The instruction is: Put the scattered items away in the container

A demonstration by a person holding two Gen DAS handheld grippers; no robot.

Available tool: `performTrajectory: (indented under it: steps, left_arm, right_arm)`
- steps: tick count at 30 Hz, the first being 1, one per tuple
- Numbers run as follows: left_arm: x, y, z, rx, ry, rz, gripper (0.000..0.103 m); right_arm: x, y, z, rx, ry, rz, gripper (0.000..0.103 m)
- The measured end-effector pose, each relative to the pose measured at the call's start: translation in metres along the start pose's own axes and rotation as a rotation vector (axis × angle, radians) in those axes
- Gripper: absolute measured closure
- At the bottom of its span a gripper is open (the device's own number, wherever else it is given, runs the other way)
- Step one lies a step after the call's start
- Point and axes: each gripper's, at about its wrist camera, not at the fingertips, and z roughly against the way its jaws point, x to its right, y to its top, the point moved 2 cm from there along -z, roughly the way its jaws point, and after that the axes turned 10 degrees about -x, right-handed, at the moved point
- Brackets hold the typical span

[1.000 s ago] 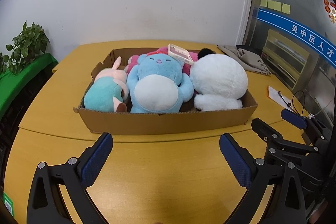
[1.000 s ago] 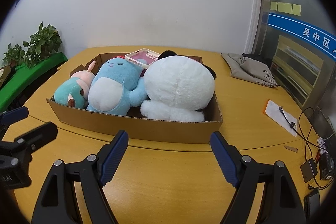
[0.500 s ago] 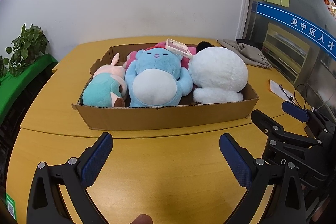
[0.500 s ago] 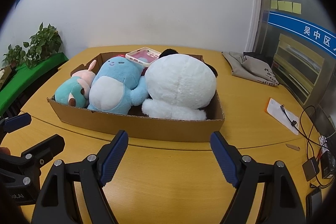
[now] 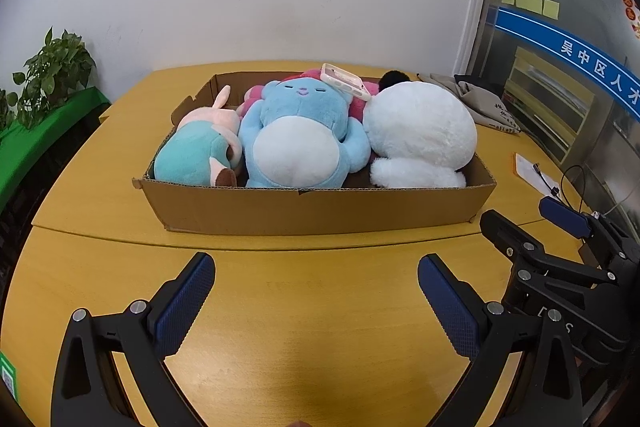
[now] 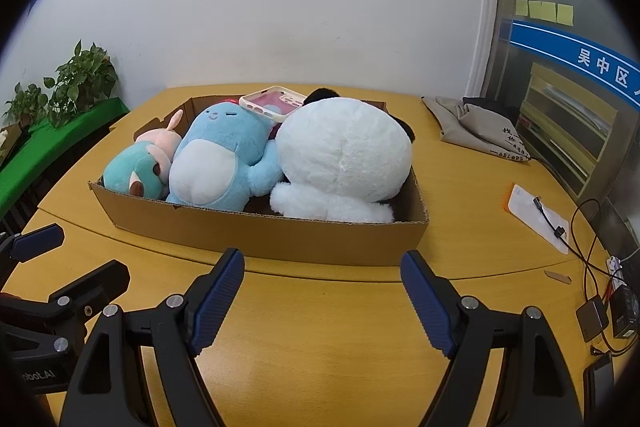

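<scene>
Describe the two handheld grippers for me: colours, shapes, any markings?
Both match. The left gripper and right gripper have black, angular, open-framed arms with round silver bolt heads. Each finger ends in a dark blue ridged pad. Pale lettering is printed on the left gripper's body in the right wrist view; it is too partial to read. No cables or sleeves show.
</scene>
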Motion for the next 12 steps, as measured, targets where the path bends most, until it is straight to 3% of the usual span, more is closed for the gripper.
performTrajectory:
  steps: [12]
  left_arm:
    - [0.0010,-0.0045,-0.0060,-0.015,0.019,-0.008,0.000]
  right_arm:
    - [-0.0019,-0.0012,-0.0082,-0.025,0.007,-0.004,0.023]
